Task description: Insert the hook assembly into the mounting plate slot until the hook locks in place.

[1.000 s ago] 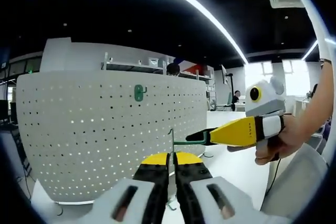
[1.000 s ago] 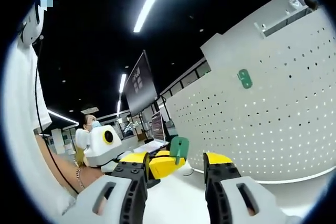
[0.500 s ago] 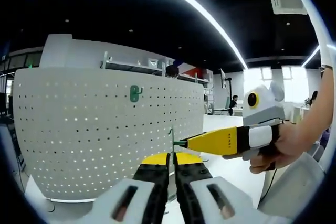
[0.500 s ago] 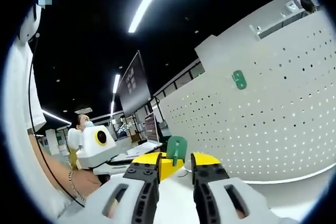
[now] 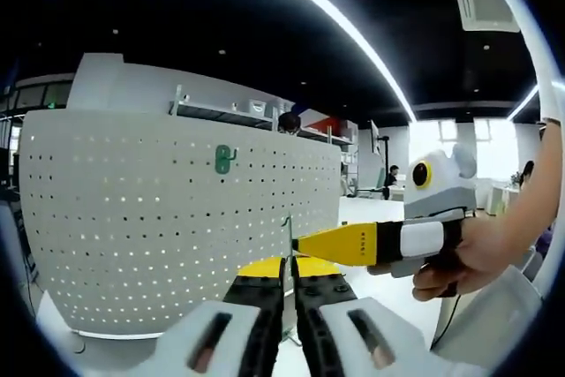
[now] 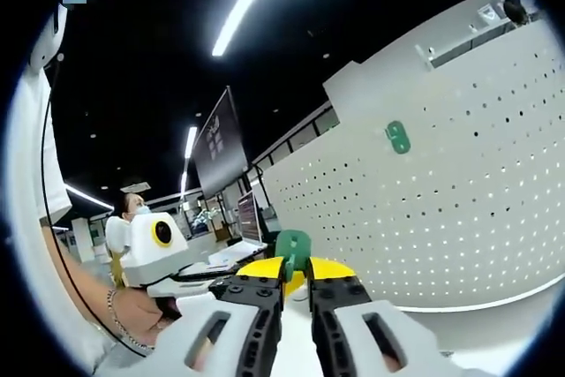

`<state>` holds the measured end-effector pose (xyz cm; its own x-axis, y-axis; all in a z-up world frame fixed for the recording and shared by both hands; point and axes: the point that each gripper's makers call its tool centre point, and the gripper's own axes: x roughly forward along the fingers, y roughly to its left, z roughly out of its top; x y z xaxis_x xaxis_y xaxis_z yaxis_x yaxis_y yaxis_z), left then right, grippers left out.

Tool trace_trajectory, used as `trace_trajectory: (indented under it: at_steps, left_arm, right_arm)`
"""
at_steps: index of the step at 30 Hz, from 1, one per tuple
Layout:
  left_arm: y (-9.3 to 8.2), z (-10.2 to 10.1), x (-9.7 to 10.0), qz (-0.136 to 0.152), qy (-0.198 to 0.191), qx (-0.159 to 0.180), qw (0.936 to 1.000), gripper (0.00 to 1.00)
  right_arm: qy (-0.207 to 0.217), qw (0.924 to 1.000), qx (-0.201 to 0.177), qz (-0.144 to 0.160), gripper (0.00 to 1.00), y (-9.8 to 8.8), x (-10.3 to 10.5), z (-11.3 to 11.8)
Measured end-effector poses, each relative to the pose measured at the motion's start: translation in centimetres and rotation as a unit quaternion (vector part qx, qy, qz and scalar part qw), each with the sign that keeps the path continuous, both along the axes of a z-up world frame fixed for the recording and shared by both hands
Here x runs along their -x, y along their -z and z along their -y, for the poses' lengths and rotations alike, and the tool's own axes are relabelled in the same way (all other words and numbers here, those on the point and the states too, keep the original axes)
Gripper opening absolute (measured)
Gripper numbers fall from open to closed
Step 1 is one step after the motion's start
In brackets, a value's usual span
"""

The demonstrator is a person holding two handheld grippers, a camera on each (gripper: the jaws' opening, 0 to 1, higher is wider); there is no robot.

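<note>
Here, the left gripper is pinching the thin hook assembly between near-closed jaws, while the right gripper is clamping its green end. Beyond, the white perforated mounting plate is carrying another green hook.

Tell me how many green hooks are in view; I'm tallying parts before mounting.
2. One green hook already hangs high on the white pegboard. The other green hook sits between both tools' tips, in front of the pegboard's lower part.
</note>
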<state>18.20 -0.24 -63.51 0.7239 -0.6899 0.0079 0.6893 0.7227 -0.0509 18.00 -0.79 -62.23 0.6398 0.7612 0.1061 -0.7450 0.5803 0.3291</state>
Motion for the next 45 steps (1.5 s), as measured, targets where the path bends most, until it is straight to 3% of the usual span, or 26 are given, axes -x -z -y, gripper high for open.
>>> trace_trajectory:
  at_steps: [24, 30, 32, 35, 41, 45]
  left_arm:
    - [0.4, 0.0, -0.2, -0.007, -0.005, 0.0, 1.0, 0.03]
    - [0.7, 0.0, -0.2, -0.008, -0.004, -0.01, 0.9999, 0.05]
    - [0.8, 0.1, -0.3, -0.015, -0.001, -0.006, 0.9999, 0.14]
    - [1.1, -0.2, -0.5, -0.022, -0.004, -0.005, 0.9997, 0.38]
    - [1.4, 0.1, -0.4, -0.014, 0.003, -0.024, 0.9996, 0.65]
    - [2.0, 0.3, -0.3, -0.017, 0.006, -0.036, 0.9992, 0.76]
  right_arm:
    - [0.014, 0.9995, -0.019, -0.021, 0.01, 0.2, -0.2, -0.1]
    - [0.014, 0.9998, -0.001, -0.017, 0.0, 0.4, -0.1, -0.2]
    - [0.01, 0.9997, -0.01, -0.019, 0.0, 0.2, -0.1, -0.2]
    - [0.007, 0.9997, -0.01, -0.021, 0.0, 0.0, -0.2, -0.1]
    - [0.004, 0.9994, -0.016, -0.03, 0.0, 0.1, -0.1, 0.0]
    - [0.003, 0.9994, -0.015, -0.033, 0.0, 0.2, 0.0, -0.1]
